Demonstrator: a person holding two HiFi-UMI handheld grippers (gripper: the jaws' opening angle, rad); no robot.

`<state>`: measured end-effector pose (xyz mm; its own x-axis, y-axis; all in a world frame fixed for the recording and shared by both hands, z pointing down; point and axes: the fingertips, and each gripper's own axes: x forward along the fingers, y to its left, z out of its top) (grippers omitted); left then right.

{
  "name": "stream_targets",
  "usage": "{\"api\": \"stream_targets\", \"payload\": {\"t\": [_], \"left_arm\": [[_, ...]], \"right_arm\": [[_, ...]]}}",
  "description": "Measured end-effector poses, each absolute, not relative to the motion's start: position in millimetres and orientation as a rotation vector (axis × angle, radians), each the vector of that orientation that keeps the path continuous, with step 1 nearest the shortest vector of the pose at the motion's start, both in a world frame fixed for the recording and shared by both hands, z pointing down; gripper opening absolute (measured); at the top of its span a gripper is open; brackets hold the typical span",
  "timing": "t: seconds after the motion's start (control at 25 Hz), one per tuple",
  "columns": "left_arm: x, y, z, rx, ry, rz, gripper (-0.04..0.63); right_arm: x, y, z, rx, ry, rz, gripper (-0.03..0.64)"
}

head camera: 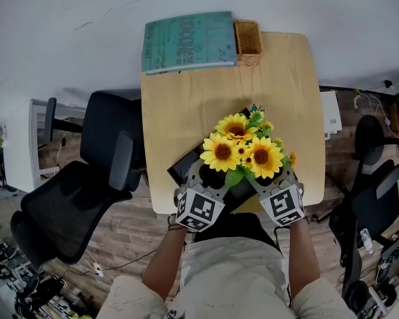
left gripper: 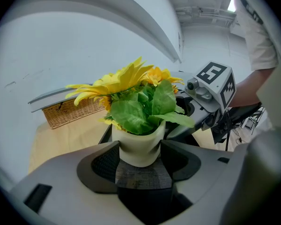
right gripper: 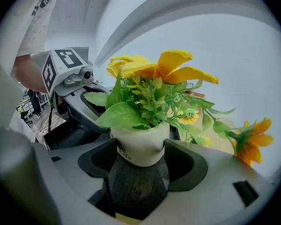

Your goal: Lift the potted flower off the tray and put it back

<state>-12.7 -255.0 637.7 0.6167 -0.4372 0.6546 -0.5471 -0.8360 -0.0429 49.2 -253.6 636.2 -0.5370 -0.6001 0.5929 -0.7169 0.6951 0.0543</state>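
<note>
The potted flower [head camera: 243, 148], yellow sunflowers with green leaves in a white pot [left gripper: 138, 146], is over the black tray [head camera: 183, 168] at the table's near edge. My left gripper [head camera: 209, 171] grips the pot from the left, and my right gripper [head camera: 272, 175] from the right. In the left gripper view the jaws press both sides of the pot, with the dark tray surface [left gripper: 140, 175] under it. The right gripper view shows the same hold on the pot [right gripper: 140, 146]. Whether the pot rests on the tray or hangs just above it cannot be told.
A wooden table [head camera: 186, 105] carries a teal book [head camera: 189, 42] and a wicker basket [head camera: 247, 42] at its far edge. Black office chairs stand at the left [head camera: 86, 185] and at the right [head camera: 372, 198]. The person's body is close to the table's near edge.
</note>
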Motion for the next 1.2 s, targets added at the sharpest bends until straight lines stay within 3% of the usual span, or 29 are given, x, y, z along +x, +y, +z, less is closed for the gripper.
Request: {"api": "stream_targets", "payload": {"t": [1.2], "left_arm": [[-30, -230, 625, 2.665, -0.927, 1.007, 0.278]], "right_arm": [[55, -223, 631, 1.034, -2.296, 0.256, 0.334]]}}
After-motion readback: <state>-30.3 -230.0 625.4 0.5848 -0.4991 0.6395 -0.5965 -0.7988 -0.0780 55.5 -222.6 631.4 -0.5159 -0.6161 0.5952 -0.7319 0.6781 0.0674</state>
